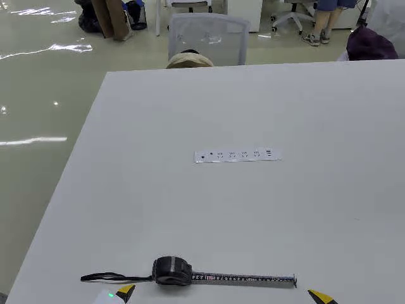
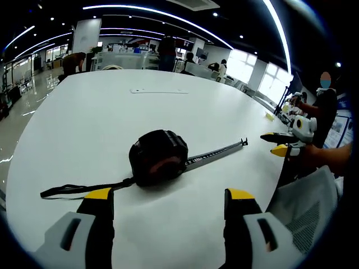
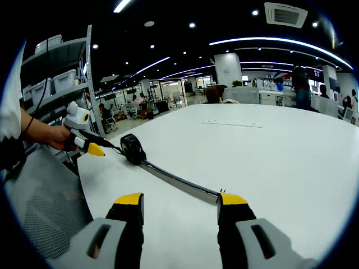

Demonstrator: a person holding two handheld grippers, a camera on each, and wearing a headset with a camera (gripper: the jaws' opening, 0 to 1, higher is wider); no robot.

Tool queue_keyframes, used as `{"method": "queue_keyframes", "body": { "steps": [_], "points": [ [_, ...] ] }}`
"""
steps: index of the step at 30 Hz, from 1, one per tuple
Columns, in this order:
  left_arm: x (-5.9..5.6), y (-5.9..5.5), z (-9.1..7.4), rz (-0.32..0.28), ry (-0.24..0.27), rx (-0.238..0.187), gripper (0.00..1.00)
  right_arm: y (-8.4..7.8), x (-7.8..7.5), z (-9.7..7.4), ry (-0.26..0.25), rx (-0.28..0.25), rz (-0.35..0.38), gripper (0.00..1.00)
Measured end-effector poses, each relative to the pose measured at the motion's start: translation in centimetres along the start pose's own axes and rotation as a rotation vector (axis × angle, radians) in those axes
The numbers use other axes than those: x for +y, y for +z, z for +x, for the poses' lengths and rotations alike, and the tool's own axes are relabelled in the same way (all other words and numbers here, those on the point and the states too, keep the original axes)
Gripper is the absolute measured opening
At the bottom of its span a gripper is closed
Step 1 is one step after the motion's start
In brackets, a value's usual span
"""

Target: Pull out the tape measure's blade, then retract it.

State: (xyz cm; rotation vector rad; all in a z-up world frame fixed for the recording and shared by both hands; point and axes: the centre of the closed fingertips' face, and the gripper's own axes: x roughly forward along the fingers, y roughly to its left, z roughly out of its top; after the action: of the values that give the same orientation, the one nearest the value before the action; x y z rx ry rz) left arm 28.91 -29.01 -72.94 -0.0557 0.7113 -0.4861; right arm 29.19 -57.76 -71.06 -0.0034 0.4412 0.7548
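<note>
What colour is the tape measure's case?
The case is black, as is its wrist strap; clearest in the left gripper view.

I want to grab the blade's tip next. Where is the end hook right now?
The end hook lies on the white table near its front edge, at the blade's right end in the head view, just ahead of the right gripper.

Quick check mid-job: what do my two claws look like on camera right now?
The left claw and right claw match: each has two black jaws capped with yellow tips, rising from pale grey housings that carry a dark slot.
</note>
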Motion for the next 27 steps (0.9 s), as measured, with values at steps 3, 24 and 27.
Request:
{"method": "queue_keyframes", "body": {
  "steps": [3, 24, 27],
  "points": [
    [0.2, -0.2, 0.3, 0.004, 0.007, 0.008, 0.79, 0.0, 0.1, 0.2, 0.002, 0.001, 0.003, 0.53],
    [0.1, 0.4, 2.3, -0.058, 0.036, 0.000, 0.84, -0.1, -0.6, 1.4, 0.013, 0.001, 0.009, 0.52],
    [0.1, 0.6, 2.4, -0.070, 0.043, -0.005, 0.84, -0.2, -0.9, 1.5, 0.013, 0.003, 0.011, 0.52]
  ]
}}
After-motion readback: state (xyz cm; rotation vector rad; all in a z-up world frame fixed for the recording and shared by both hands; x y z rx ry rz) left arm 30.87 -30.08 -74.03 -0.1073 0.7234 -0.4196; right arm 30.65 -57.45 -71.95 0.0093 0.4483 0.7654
